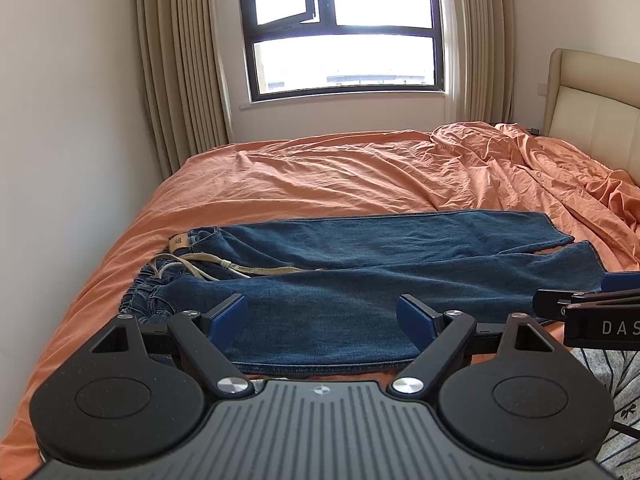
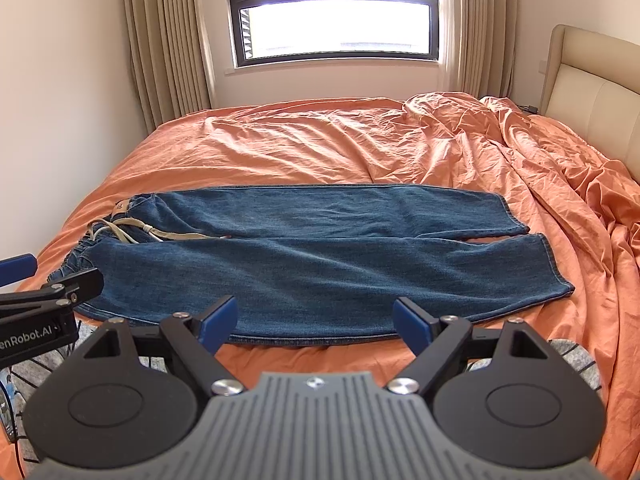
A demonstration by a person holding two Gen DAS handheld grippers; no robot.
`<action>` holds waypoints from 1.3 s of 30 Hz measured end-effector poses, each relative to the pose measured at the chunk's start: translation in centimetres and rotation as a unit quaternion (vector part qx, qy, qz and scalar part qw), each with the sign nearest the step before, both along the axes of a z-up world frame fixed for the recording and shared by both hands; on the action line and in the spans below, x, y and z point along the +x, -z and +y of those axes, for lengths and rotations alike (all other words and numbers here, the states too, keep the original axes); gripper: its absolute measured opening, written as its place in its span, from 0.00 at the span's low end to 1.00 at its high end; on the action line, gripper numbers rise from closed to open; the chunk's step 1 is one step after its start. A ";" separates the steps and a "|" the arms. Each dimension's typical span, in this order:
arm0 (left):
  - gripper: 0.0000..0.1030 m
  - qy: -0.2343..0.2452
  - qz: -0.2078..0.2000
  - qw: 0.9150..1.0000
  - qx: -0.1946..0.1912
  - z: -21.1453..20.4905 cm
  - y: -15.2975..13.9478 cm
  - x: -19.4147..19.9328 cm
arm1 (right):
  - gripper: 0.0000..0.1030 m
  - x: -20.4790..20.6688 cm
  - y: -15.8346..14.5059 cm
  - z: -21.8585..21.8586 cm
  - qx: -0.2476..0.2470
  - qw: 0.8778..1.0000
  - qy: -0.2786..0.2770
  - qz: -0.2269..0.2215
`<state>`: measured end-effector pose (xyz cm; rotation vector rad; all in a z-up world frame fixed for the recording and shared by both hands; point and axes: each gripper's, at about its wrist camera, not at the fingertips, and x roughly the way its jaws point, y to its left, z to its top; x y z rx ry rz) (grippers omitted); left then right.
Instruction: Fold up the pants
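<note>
Blue denim pants lie flat across the orange bed, waistband with a beige drawstring at the left, leg cuffs at the right. They also show in the right wrist view. My left gripper is open and empty, hovering over the near leg close to its front edge. My right gripper is open and empty, just above the near leg's front edge. Each gripper's side shows in the other's view, the right gripper and the left gripper.
The bed has a rumpled orange sheet, bunched up at the right. A beige headboard stands at the right. A wall is at the left, a window with curtains behind. Grey patterned cloth sits at the near edge.
</note>
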<state>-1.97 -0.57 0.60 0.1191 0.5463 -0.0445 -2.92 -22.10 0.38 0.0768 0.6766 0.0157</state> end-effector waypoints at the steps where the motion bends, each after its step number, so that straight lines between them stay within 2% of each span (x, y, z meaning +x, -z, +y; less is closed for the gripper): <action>1: 0.96 0.000 0.000 1.000 0.000 0.0 0.0 0.0 | 0.79 0.0 0.0 0.0 0.000 1.000 0.000 0.001; 39: 0.96 -0.006 0.008 1.000 0.006 0.2 0.4 -0.5 | 0.79 -0.3 0.3 -0.1 0.012 1.000 -0.009 0.004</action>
